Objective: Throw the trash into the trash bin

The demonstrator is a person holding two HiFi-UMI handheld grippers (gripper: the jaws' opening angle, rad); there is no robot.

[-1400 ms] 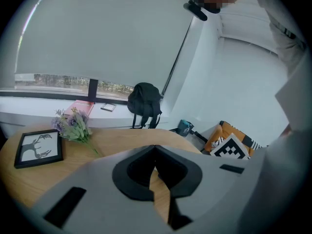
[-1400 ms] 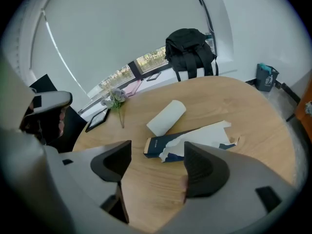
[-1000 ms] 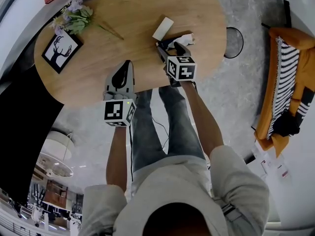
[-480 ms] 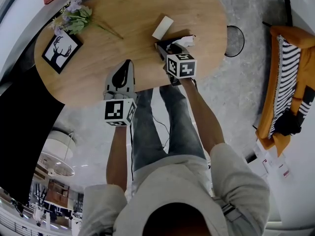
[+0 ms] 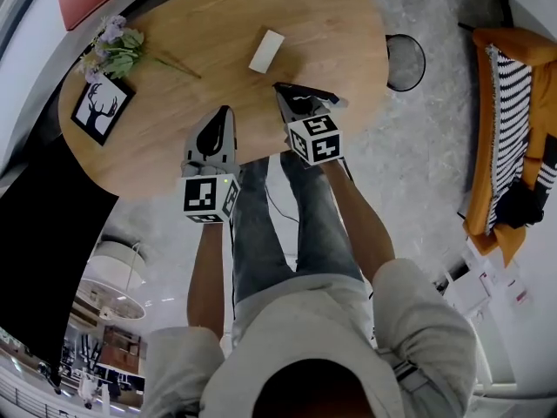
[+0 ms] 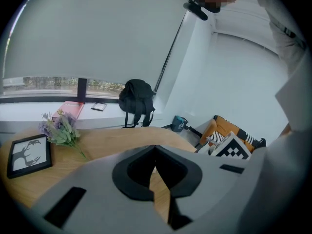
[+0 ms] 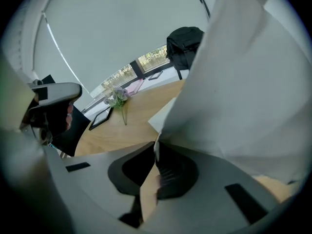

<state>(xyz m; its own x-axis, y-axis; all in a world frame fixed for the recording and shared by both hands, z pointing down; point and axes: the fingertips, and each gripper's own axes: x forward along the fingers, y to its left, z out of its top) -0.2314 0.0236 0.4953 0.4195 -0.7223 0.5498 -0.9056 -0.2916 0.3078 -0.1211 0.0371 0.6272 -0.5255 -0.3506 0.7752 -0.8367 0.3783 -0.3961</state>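
My right tongs [image 7: 156,155] have just snapped closed on a white, crumpled sheet of paper [image 7: 234,82], pinching its edge over the wooden surface [image 5: 218,24]. My left tongs [image 6: 155,147] are closed too, with nothing in them. One sheet gripped, and one white slip [image 5: 266,50] lies flat on the wood. One black wire trash bin [image 5: 406,64] stands on the floor beside the surface. I can't tell what's in it.

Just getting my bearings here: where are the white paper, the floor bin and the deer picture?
white paper [image 7: 243,82], right gripper view, its broad face.
floor bin [image 5: 406,63], head view, its bare inside.
deer picture [image 5: 103,110], head view, the deer print.
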